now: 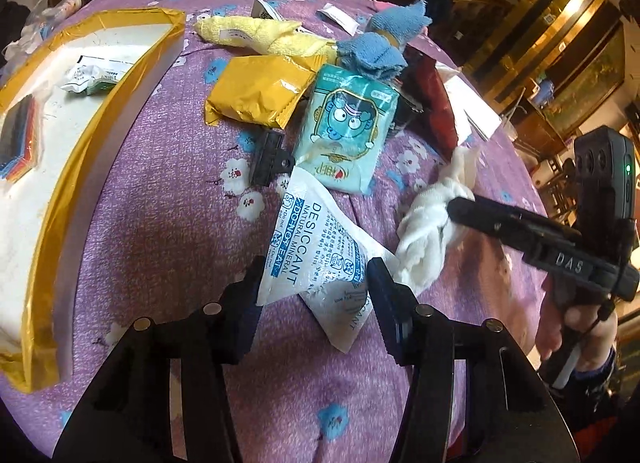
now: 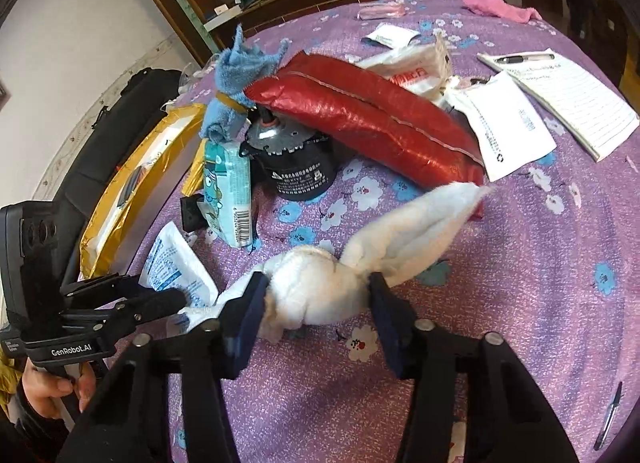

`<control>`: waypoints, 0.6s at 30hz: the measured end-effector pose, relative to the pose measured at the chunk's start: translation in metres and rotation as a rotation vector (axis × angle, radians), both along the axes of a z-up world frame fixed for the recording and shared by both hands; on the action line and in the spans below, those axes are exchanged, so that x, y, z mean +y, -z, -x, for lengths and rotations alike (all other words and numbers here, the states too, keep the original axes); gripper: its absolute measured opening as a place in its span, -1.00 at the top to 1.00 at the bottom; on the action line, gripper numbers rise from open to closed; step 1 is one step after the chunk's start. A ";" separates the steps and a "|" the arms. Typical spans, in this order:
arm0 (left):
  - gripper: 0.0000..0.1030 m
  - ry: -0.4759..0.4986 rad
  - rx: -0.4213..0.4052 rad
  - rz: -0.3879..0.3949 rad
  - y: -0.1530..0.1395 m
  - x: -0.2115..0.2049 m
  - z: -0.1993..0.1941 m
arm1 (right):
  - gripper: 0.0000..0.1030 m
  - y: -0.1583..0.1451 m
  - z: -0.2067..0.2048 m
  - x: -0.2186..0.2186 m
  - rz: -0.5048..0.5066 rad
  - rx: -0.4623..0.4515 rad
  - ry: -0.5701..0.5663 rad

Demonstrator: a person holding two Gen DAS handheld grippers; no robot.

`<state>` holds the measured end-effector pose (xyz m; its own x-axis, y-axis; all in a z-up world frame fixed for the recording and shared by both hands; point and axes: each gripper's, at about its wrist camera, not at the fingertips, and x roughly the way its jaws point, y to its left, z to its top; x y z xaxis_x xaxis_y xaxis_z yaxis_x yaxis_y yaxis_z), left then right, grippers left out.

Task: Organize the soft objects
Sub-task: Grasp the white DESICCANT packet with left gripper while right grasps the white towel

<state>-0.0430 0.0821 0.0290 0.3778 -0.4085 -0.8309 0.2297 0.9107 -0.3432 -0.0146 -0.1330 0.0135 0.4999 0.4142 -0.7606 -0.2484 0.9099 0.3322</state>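
My left gripper (image 1: 314,277) has its fingers on either side of a white desiccant packet (image 1: 320,251) lying on the purple flowered cloth, jaws closed against its edges. My right gripper (image 2: 318,297) is shut on a knotted white cloth (image 2: 360,263), also seen in the left wrist view (image 1: 432,223). Farther back lie a yellow towel (image 1: 260,35), a blue cloth (image 1: 380,47), a teal tissue pack (image 1: 348,127), a yellow-orange pouch (image 1: 256,91) and a red bag (image 2: 360,115).
A gold-edged white box (image 1: 96,95) stands at the left with a few items inside. A black binder clip (image 1: 268,159), a black motor (image 2: 292,159), a notepad with pen (image 2: 568,91), white packets (image 2: 504,127) and a pink cloth (image 2: 500,7) lie around.
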 end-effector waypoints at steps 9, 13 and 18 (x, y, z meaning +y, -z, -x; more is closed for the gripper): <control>0.02 -0.003 0.025 -0.038 0.007 -0.003 -0.007 | 0.12 -0.006 0.003 0.002 -0.002 -0.024 -0.013; 0.02 -0.010 0.005 -0.040 0.006 -0.009 -0.007 | 0.14 -0.008 0.005 0.004 -0.005 -0.031 -0.021; 0.06 -0.018 -0.021 -0.053 0.000 -0.009 -0.004 | 0.15 -0.018 0.008 0.003 -0.010 -0.060 -0.026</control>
